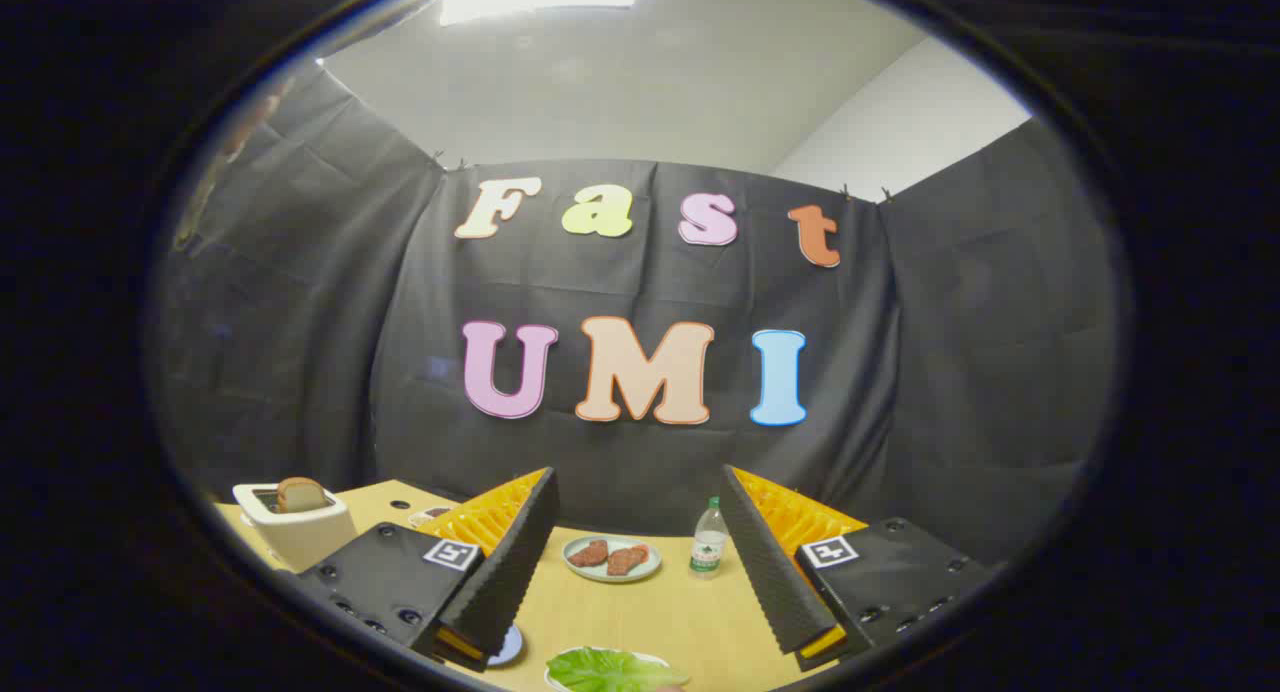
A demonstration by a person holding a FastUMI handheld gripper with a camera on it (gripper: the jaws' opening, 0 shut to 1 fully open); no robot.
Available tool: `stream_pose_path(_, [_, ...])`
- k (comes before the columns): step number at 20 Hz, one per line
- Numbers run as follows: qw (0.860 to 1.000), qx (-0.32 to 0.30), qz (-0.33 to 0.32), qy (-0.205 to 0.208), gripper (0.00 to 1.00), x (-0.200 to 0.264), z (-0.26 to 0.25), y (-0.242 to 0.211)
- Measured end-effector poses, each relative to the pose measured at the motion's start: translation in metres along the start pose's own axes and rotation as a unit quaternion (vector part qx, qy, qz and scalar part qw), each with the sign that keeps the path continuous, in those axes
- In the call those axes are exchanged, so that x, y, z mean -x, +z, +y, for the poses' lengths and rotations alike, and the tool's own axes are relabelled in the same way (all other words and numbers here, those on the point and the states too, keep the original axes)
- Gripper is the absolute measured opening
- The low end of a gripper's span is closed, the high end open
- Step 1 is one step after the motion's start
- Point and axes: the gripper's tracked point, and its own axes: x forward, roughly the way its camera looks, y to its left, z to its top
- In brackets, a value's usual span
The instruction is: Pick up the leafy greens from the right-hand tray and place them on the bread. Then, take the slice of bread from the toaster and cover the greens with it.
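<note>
— While the gripper hovers above the table, how do its fingers stand?
— Spread wide, holding nothing; a plate of meat pieces and a bottle sit beyond them.
— And the leafy greens?
— On a tray, low between the fingers, just beneath.
— The bread slice?
— Upright in the toaster, beyond the left finger.

On the table, meat plate at twelve o'clock; bottle just at its three; toaster holding bread at ten; leafy greens at six, between the spread fingers of the claw.
</note>
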Motion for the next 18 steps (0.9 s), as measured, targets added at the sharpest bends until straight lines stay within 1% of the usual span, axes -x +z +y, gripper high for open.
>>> stream_pose_path(5, [1.0, 0.006, 0.001, 0.023, 1.0, -0.005, 0.016, -0.001])
stream_pose_path(18, [1.0, -0.015, -0.022, 0.013, 1.0, -0.017, -0.003, 0.012])
